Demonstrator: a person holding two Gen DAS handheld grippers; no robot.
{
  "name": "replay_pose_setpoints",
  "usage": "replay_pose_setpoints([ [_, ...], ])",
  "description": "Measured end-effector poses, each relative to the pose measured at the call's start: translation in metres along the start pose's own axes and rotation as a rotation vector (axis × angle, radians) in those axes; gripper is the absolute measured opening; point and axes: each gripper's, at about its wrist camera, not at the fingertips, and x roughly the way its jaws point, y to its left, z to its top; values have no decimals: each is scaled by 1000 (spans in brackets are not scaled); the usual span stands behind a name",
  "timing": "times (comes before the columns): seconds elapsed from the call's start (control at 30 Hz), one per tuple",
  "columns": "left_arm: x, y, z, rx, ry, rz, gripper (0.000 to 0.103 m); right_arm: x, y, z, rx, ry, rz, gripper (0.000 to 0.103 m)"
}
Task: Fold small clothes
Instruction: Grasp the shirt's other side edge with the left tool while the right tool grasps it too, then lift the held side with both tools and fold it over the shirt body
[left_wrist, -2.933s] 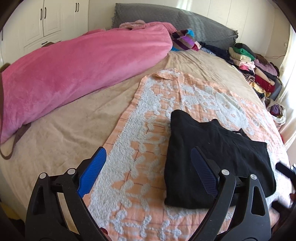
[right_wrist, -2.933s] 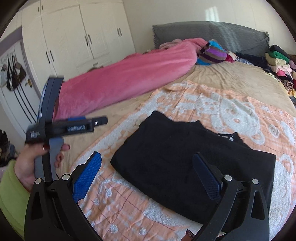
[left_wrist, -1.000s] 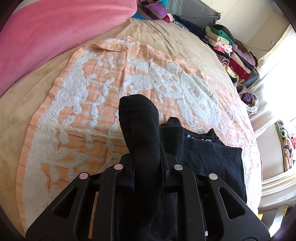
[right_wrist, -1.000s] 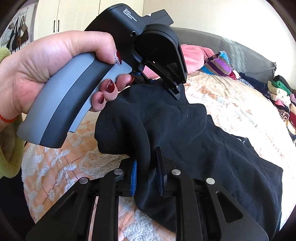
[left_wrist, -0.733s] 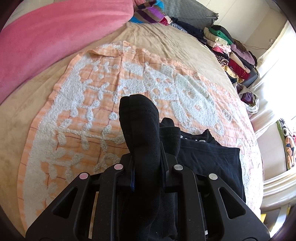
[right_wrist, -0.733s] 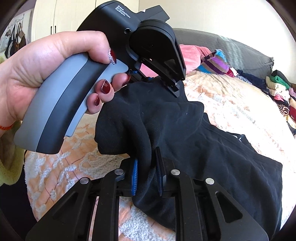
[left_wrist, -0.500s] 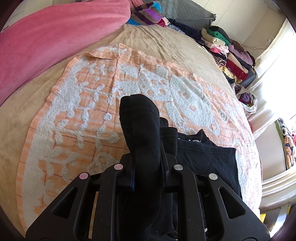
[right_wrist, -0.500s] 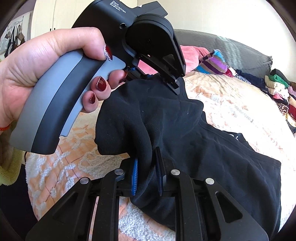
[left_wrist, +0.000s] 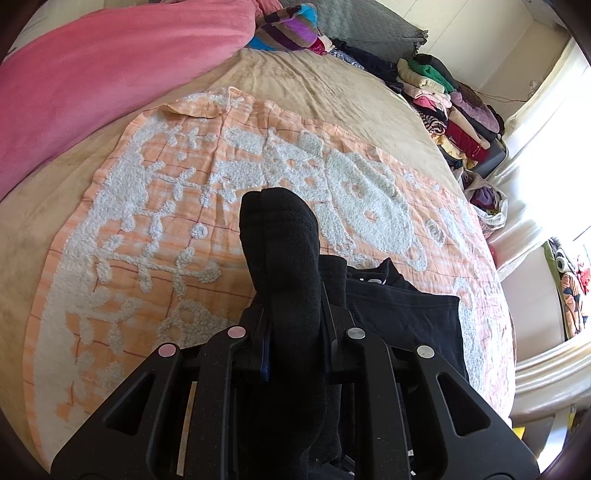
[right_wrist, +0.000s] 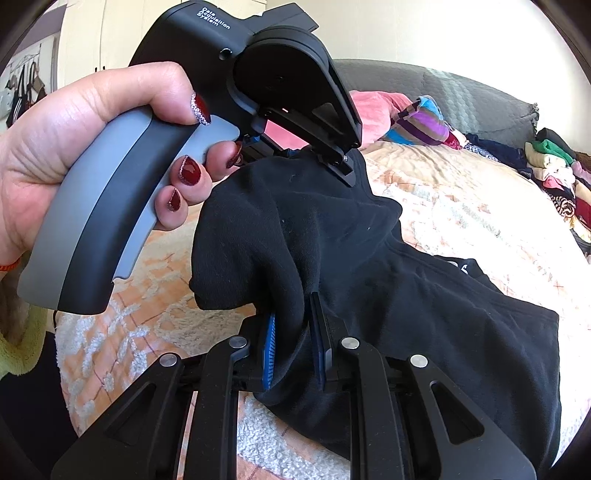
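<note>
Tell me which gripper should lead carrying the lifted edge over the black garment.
Probably left: the left gripper clamps the black garment higher, over open blanket. The right gripper, also shut on it, sits lower.

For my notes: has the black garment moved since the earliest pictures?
Yes. The black garment lay flat on the orange towel; now both grippers hold one edge above it.

Bright daylight glares from right; sharp frames, fisheye-bent edges.

A beige bed (left_wrist: 314, 88) carries a pink duvet (left_wrist: 110, 66) and grey headboard (right_wrist: 461, 99); white wardrobes (right_wrist: 107, 33) stand left, sunlit curtains (left_wrist: 546, 122) right.
</note>
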Motion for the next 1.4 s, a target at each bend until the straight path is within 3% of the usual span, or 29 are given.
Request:
replay_pose_setpoints([
  [0.23, -1, -9, -1, -2, -1, -17, 11, -9, -4, -1, 16, -10, -9, 15],
  [0.3, -1, -13, -2, 1, 0, -20, 11, -12, -5, -1, 21, -14, -11, 9],
  [0.9, 15, -65, -14, 34, 32, -54, 11, -34, -40, -22, 135, 37, 1, 9],
  [1.17, 26, -92, -19, 60, 59, -90, 22, -38, -57, -40, 248, 89, 6, 10],
  [1.27, 24, -96, -19, 59, 51, -116, 30, -38, -66, -50, 312, 113, 15, 12],
  [1.4, 15, -88, -15, 30, 19, -121, 32, -38, -76, -61, 386, 133, 23, 17],
])
